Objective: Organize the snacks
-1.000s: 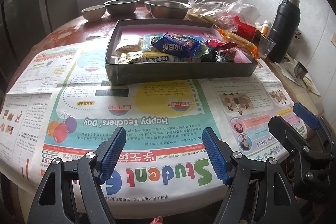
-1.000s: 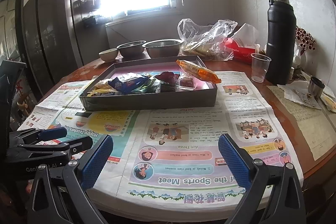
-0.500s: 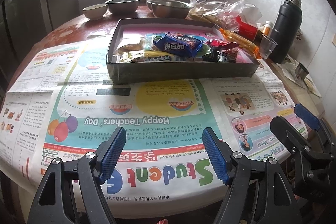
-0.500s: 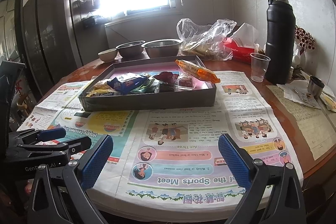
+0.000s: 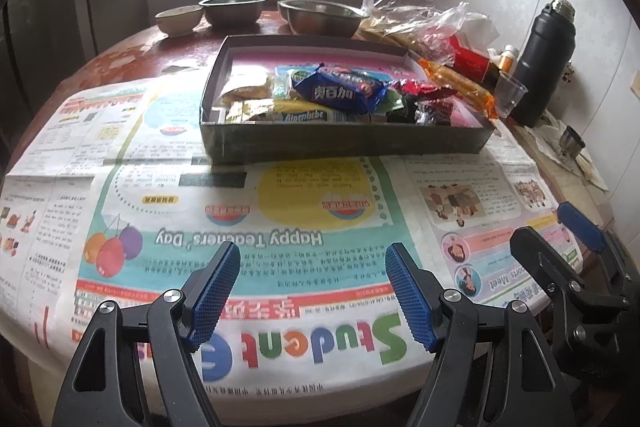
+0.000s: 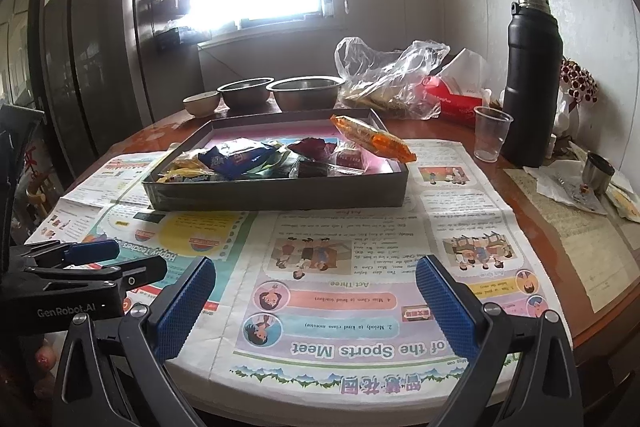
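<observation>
Snack packets heaped in grey tray, frame centre; orange packet overhangs its rim. Left tongs and right tongs agape, empty. Stage indeterminate.

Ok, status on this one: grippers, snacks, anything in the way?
Left gripper and right gripper both open, empty, near table edge. Snacks piled in grey tray; orange packet across its right rim. Newspaper path unobstructed.

A dark shallow tray is seen at upper centre, snack packets heaped inside: a blue biscuit pack on top, a yellow wrapper at front, an orange packet propped over the right rim.
</observation>
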`<state>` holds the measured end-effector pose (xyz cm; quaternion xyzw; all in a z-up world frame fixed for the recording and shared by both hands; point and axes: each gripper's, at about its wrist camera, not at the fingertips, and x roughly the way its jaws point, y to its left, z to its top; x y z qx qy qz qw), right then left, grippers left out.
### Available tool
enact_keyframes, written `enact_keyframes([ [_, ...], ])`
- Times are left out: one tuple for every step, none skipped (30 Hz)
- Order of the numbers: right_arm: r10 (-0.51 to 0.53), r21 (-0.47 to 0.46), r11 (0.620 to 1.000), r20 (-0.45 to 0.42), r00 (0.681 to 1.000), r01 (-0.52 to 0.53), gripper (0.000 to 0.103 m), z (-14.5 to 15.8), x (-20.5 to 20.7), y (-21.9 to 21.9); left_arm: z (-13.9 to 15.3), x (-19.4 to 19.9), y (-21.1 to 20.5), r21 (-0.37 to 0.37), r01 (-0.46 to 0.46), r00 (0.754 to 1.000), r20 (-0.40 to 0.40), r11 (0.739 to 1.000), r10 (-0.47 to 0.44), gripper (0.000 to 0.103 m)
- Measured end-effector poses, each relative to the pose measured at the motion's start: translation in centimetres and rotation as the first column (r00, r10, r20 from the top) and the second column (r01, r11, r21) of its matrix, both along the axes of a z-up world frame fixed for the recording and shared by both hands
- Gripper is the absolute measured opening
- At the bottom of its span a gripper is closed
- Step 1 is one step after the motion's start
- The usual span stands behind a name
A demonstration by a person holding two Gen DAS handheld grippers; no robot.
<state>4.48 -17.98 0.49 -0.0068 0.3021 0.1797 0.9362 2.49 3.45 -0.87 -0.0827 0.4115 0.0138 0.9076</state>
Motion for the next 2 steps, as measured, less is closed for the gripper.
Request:
enact_keyframes([
  [0.003, 0.006, 1.000, -0.009, 1.000, -0.003, 0.101, -0.07, 0.31, -0.09, 0.15, 0.25, 0.46, 0.001, 0.000, 1.000, 0.008, 1.000, 0.000, 0.077],
  [0.004, 0.016, 1.000, -0.018, 1.000, -0.004, 0.101, -0.08, 0.75, -0.31, 0.29, 0.49, 0.98, 0.003, -0.006, 1.000, 0.014, 1.000, 0.006, 0.077],
])
